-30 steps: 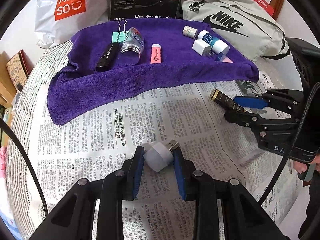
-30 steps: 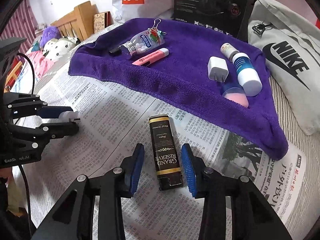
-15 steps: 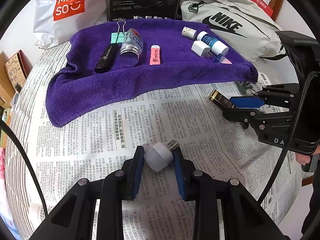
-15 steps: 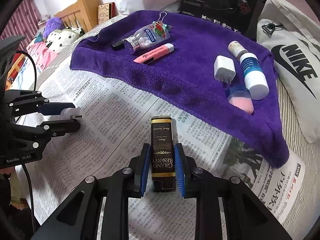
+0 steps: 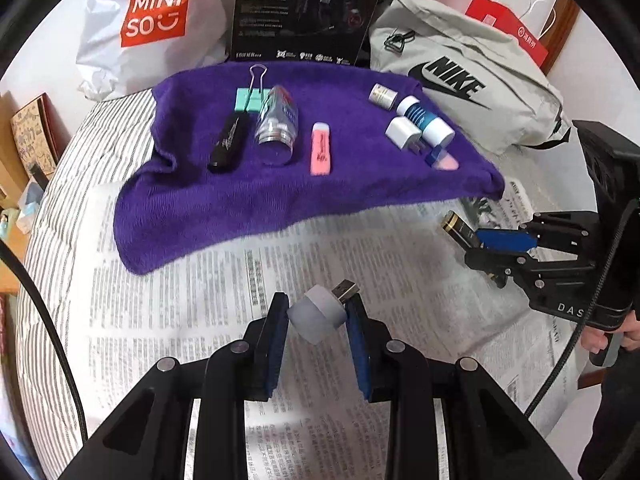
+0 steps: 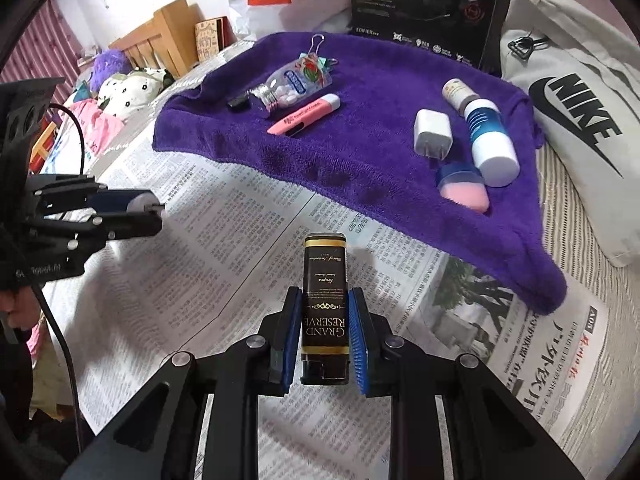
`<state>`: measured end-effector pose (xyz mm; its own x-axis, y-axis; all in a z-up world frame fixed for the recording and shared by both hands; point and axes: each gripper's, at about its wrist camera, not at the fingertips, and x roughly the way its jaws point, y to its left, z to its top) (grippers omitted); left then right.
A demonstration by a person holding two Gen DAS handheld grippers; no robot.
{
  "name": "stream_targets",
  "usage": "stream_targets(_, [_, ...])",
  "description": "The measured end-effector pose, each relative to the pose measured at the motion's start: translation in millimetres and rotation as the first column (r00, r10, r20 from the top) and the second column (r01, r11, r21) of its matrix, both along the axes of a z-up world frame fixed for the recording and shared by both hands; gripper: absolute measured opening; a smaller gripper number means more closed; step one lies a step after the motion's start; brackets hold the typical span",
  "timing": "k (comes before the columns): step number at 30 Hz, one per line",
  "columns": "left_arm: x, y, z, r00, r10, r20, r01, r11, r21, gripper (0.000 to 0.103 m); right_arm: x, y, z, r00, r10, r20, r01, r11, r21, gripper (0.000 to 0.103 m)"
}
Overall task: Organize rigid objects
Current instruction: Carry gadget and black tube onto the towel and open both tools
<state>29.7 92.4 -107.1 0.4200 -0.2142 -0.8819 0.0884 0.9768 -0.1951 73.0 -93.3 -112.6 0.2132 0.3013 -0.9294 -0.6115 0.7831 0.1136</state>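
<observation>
Right tool (image 6: 324,334) clamps the black lighter (image 6: 325,300); left tool (image 5: 316,322) grips the USB light (image 5: 320,312).
Lighter's long axis points up-frame at the purple towel (image 6: 360,152), its open middle straight ahead.

This is a bedroom in a home: the work surface is a bed with a grey-and-white striped sheet (image 6: 580,208), spread with newspaper. Beyond the bed's far left corner stand a slatted wooden headboard (image 6: 160,40) and soft plush toys (image 6: 124,80). Behind the bed, against the wall, lean a white Miniso shopping bag (image 5: 152,20) and a grey Nike fabric bag (image 5: 472,92).
</observation>
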Motion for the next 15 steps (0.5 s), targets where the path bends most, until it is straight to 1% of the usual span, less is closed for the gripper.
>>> stream_targets(8, [18,0,17,0.999,-0.021,0.025,0.021,1.0,-0.001,0.028,7,-3,24,1.0,0.002,0.022,-0.002,0.999,0.038,0.023])
stream_targets(11, [29,1,24,0.999,-0.022,0.037,0.021,1.0,0.018,0.028,16,-5,32,0.999,-0.006,0.031,0.005,0.998,0.056,0.023])
stream_targets(15, [39,7,30,0.999,-0.021,0.048,0.02,1.0,0.023,0.028,37,-3,42,0.998,-0.032,0.06,0.028,0.997,0.066,0.023])
